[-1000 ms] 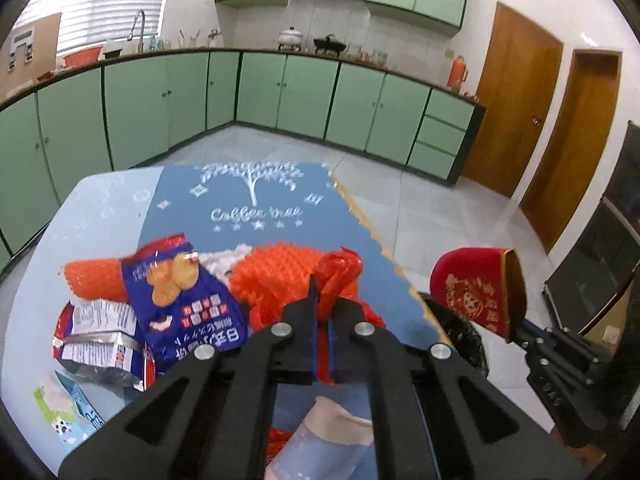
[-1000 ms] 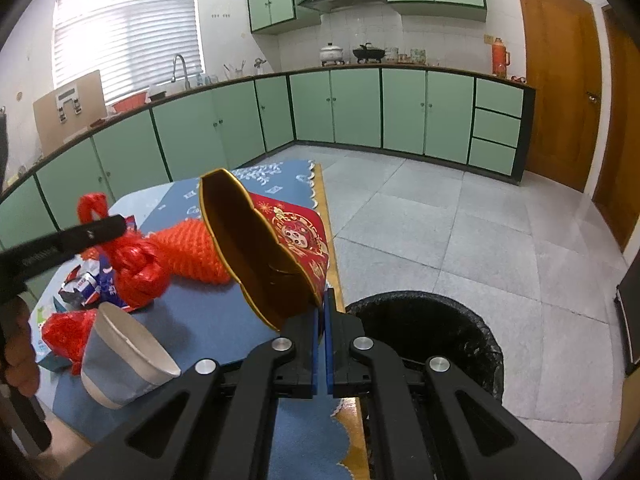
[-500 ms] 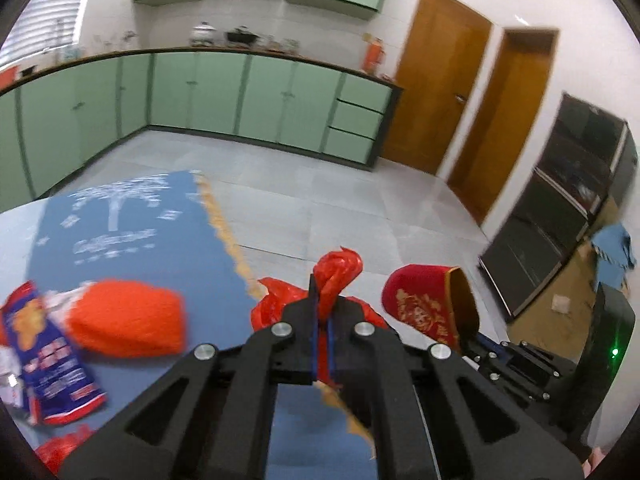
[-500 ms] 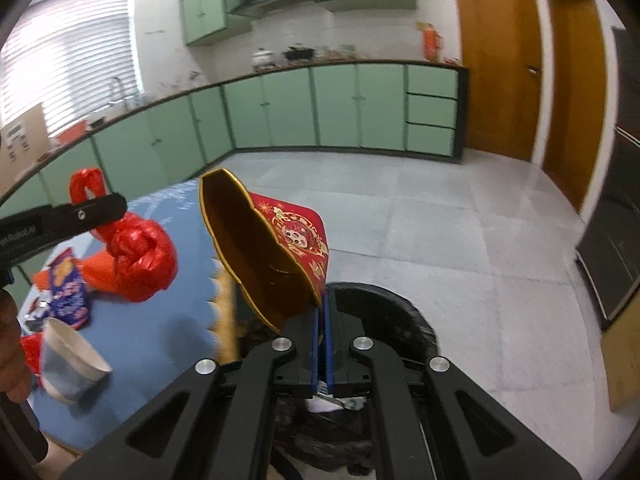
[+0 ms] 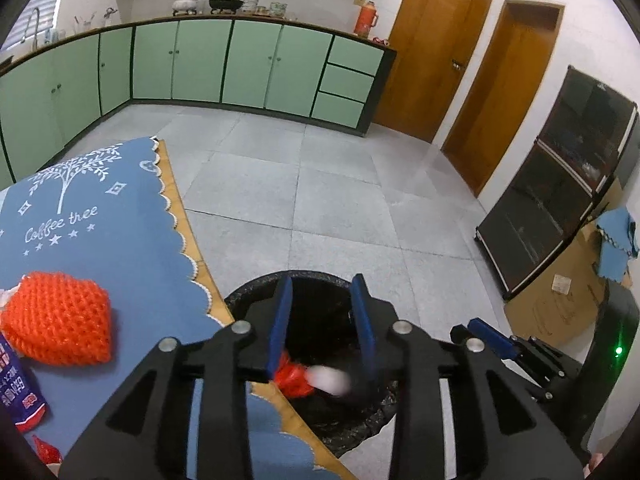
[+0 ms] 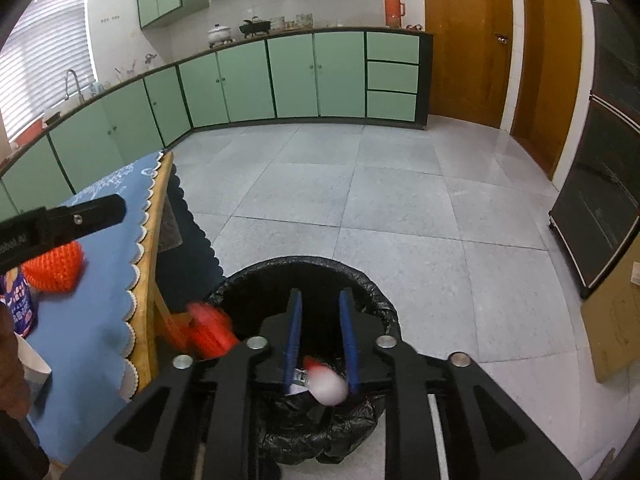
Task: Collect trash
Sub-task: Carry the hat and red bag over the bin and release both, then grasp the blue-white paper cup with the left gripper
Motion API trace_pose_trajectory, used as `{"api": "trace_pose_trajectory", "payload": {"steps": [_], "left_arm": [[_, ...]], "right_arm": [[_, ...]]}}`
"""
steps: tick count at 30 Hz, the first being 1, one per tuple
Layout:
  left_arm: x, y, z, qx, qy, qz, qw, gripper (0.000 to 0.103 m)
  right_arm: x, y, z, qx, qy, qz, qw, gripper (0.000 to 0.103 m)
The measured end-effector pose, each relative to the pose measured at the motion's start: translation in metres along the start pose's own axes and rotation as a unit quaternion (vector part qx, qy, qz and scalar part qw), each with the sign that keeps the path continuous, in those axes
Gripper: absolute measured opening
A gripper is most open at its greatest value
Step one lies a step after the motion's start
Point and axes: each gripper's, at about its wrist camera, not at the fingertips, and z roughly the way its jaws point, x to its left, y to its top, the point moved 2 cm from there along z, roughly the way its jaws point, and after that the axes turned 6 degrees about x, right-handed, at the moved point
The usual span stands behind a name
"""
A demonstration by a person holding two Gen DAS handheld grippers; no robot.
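Observation:
Both grippers hang open above the black-lined trash bin (image 5: 256, 300) (image 6: 384, 312) beside the table. My left gripper (image 5: 322, 322) is empty; below it a red plastic bag (image 5: 294, 376) and a blurred red-and-white cup (image 5: 330, 380) are falling into the bin. My right gripper (image 6: 320, 340) is empty too; the cup (image 6: 326, 384) shows blurred between its fingers, and the red bag (image 6: 210, 334) is blurred at the bin's left rim. On the blue tablecloth (image 5: 100, 232) lie an orange foam net (image 5: 58, 320) and a blue snack packet (image 5: 18, 396).
The table's wooden edge (image 6: 154, 240) runs close to the bin's left side. A white paper cup (image 6: 34, 368) stands near the table's front. Grey tiled floor, green cabinets, wooden doors and a dark cabinet (image 5: 556, 200) lie around.
Both grippers swung from the table to above the bin and opened. The left let go of the red bag and the right let go of the red cup; both are dropping in.

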Motion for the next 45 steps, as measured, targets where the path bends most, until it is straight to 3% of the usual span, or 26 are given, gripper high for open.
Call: {"api": "trace_pose_trajectory", "payload": {"steps": [1,6,12,16,21,27,36,45], "left_arm": [[0.002,0.002,-0.004,-0.005,0.002,-0.002,1.0,0.033],[0.02,0.003,-0.048,-0.043,0.025,-0.008,0.9988,0.05],[0.067,-0.025,-0.107,-0.07,0.087,-0.026,0.9934,0.055],[0.107,-0.057,-0.138,-0.067,0.143,-0.05,0.9861,0.055],[0.143,-0.095,-0.164,-0.05,0.169,-0.079,0.9812,0.055],[0.145,-0.118,-0.169,-0.037,0.148,-0.079,0.9852,0.055],[0.123,-0.119,-0.128,-0.006,0.109,-0.043,0.9931,0.055],[0.115,-0.123,-0.1,0.019,0.099,-0.025,0.9946,0.045]], "right_arm": [[0.0,0.0,-0.002,-0.001,0.001,0.002,1.0,0.028],[0.008,0.003,-0.019,-0.019,0.005,0.0,1.0,0.062],[0.048,0.002,-0.048,-0.041,0.067,-0.024,0.997,0.076],[0.086,-0.003,-0.063,-0.051,0.117,-0.055,0.99,0.08],[0.139,-0.015,-0.072,-0.05,0.167,-0.104,0.979,0.08],[0.163,-0.028,-0.07,-0.038,0.172,-0.114,0.978,0.08],[0.145,-0.034,-0.071,-0.034,0.143,-0.096,0.984,0.08],[0.141,-0.034,-0.065,-0.03,0.133,-0.097,0.986,0.08]]}}
